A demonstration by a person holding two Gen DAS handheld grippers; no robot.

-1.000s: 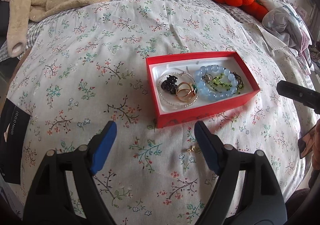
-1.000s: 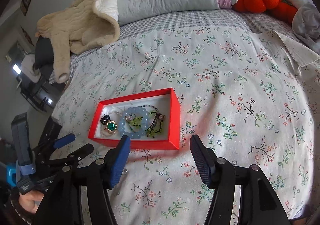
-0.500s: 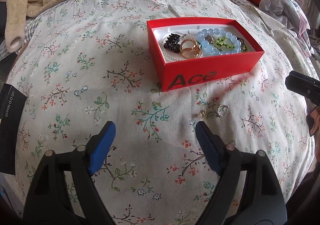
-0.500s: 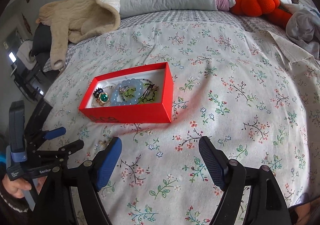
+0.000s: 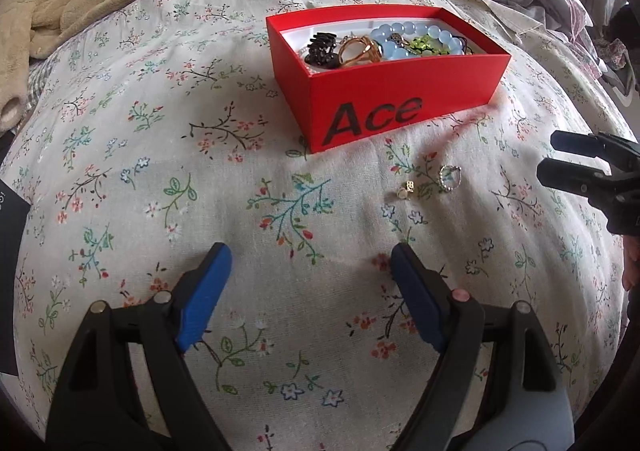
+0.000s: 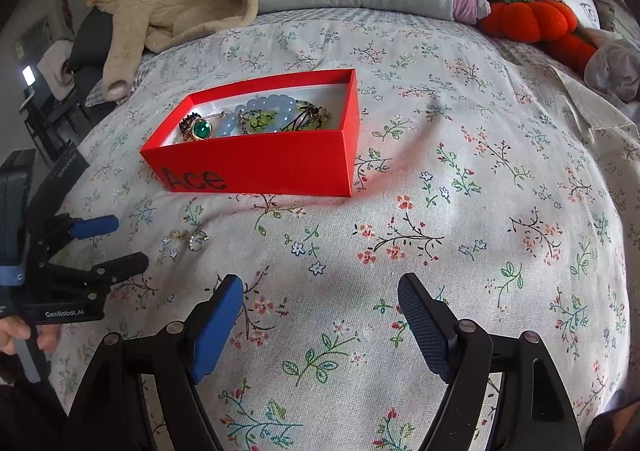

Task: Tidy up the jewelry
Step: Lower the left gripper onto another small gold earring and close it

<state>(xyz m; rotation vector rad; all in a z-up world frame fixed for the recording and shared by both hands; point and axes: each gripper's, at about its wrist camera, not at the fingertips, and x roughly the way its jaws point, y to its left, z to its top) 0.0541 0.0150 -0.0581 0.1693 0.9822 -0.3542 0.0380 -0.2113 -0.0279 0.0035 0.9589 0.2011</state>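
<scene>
Left hand-held gripper (image 5: 308,271) wide open, empty; right hand-held gripper (image 6: 320,305) likewise. Ahead and right of the left one: silver ring (image 5: 450,177), what looks like an earring (image 5: 405,190). Pinch low, gently, then lift into red box (image 5: 400,107).

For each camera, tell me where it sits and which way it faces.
Left wrist: on the left tool, low over the bedspread, facing the red box; open blue pads and the right tool's tips at the right edge show.
Right wrist: on the right tool, facing the box from its other side; open pads, the left tool and a hand show.
Shared: box, loose ring, beige jacket.
</scene>
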